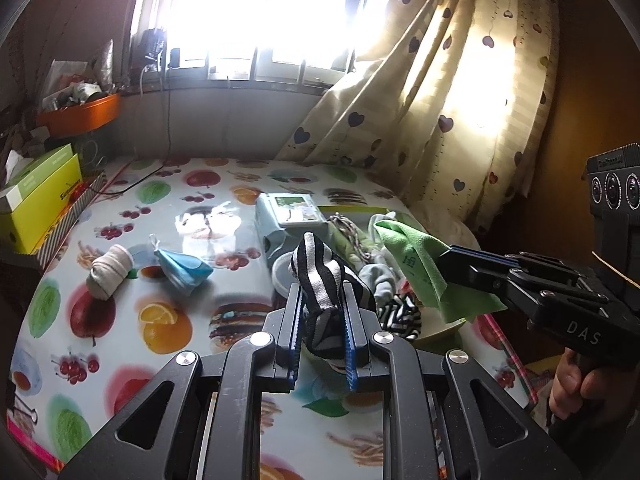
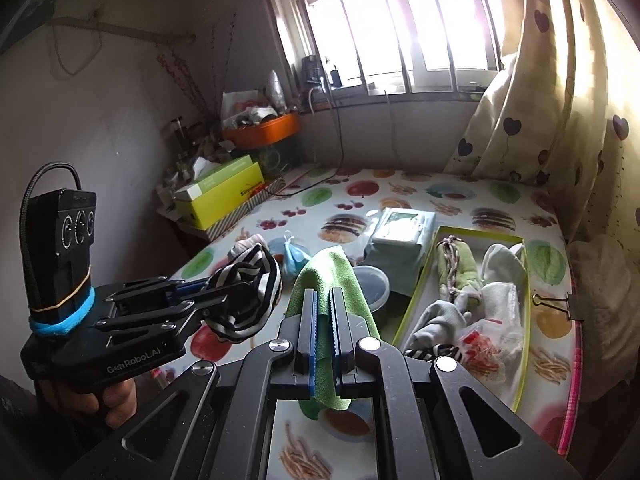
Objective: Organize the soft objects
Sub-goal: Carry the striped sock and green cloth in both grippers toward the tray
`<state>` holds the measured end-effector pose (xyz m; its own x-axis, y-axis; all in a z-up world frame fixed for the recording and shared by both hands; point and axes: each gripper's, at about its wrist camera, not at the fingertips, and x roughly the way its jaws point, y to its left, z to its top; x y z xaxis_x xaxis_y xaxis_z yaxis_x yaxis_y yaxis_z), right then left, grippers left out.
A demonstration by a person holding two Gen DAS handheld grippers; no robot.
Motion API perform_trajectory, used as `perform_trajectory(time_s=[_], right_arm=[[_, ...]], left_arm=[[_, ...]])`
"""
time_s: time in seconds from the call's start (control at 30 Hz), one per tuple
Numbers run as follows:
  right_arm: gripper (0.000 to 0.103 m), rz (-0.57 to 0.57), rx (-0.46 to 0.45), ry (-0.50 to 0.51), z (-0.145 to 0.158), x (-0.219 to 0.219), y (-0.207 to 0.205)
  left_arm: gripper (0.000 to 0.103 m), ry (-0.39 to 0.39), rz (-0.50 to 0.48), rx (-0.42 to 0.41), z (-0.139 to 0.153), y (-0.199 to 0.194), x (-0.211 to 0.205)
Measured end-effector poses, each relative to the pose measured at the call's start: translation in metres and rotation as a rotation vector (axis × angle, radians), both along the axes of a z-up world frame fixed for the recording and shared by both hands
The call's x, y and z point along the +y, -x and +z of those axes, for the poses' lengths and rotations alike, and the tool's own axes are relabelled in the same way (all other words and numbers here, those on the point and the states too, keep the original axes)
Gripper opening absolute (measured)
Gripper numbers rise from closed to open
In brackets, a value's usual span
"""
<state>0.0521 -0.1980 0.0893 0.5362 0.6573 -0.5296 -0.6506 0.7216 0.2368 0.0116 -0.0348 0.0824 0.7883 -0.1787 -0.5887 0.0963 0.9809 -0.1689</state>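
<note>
Left gripper (image 1: 322,312) clamped on black-and-white striped sock (image 1: 320,276), right gripper (image 2: 324,320) clamped on green microfibre cloth (image 2: 326,276), both raised above fruit-print tablecloth (image 1: 168,216), yellow-rimmed tray (image 2: 524,300) of soft items nearby.

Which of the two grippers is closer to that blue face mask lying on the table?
Left. The left gripper, shut on a striped sock, is just right of the face mask; the right gripper, holding a green cloth, is farther right.

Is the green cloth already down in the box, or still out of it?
Out. The green cloth hangs clamped in the right gripper, held above the table left of the box, which holds other soft items.
</note>
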Motion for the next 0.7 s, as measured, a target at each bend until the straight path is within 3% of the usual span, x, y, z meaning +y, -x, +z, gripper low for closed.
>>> perform_trajectory(time_s=[0.7], right_arm=[[0.006, -0.090, 0.029, -0.016, -0.012, -0.040, -0.016]], left_arm=[[0.018, -0.009, -0.109, 0.024, -0.006, -0.029, -0.043]])
